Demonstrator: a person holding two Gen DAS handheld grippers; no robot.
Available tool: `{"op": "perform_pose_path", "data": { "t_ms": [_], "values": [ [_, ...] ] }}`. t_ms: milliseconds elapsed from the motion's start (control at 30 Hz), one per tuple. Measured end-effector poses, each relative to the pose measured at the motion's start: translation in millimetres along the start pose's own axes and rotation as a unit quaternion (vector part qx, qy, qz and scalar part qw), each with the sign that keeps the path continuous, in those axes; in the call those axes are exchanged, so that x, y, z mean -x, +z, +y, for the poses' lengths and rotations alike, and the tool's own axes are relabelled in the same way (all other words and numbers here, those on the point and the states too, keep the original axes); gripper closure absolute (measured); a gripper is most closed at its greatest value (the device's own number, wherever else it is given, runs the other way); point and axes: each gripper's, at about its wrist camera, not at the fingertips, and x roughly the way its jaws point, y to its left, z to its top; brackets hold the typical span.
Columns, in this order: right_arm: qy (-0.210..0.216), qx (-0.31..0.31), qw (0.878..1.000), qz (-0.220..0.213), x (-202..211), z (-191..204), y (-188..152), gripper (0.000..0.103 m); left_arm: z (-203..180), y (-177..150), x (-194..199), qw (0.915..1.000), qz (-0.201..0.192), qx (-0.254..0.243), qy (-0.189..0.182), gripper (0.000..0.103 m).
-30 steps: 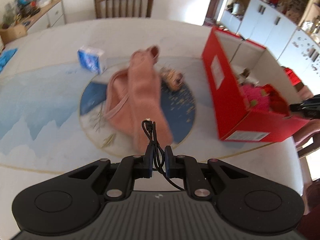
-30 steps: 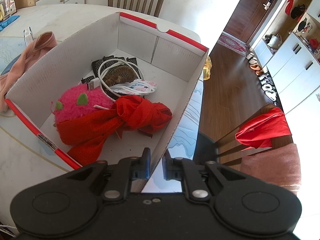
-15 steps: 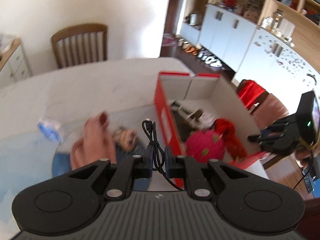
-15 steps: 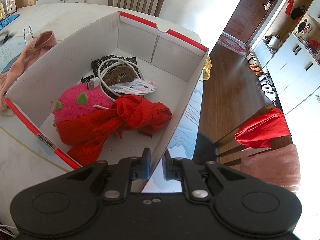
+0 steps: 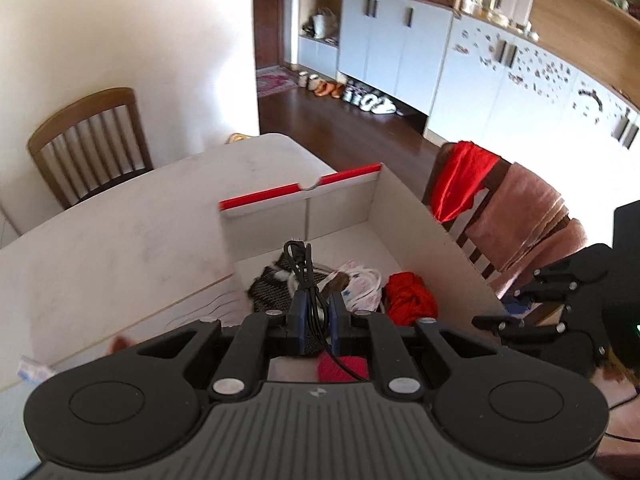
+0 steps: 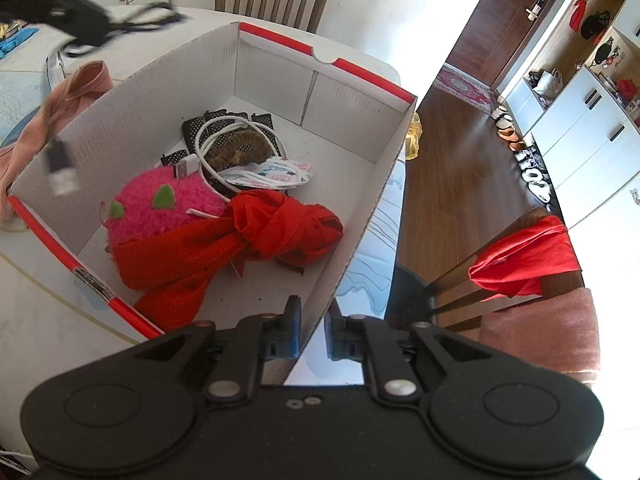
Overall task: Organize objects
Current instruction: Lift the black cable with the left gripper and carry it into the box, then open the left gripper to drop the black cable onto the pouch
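We see the left gripper (image 5: 316,316) clamped on a bundled black cable (image 5: 301,264) held above the open box (image 6: 276,76), its length pointing toward the far wall, while the right gripper (image 6: 311,330) pinches the box's near wall.

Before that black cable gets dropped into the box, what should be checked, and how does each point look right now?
1. Black cable clamped in left gripper: ok.
2. Cable above the box opening: ok.
3. Right gripper pinching the box wall to steady it: ok.
4. Free floor space in the box: ok, bare patch near the far wall.
5. Dangling plug inside the rim: cannot tell, blurred.
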Motion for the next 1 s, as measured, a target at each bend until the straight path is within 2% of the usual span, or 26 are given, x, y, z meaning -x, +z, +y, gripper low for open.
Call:
{"op": "perform_pose_path", "data": {
  "t_ms": [300, 600, 1000],
  "values": [
    [0.000, -0.002, 1.000, 0.000, 0.2, -0.2, 0.5, 0.092, -25.0, 15.2, -55.9, 0.9978, 0.025, -0.061, 0.012, 0.092],
    [-0.001, -0.002, 1.000, 0.001, -0.6, 0.8, 0.9, 0.092, -26.4, 10.8, -104.8, 0.9947, 0.080, -0.065, 0.004, 0.092],
    [0.001, -0.002, 1.000, 0.002, -1.1, 0.6, 1.5, 0.092, -26.0, 6.8, -132.1, 0.9915, 0.114, -0.062, 0.003, 0.092]
  ]
}}
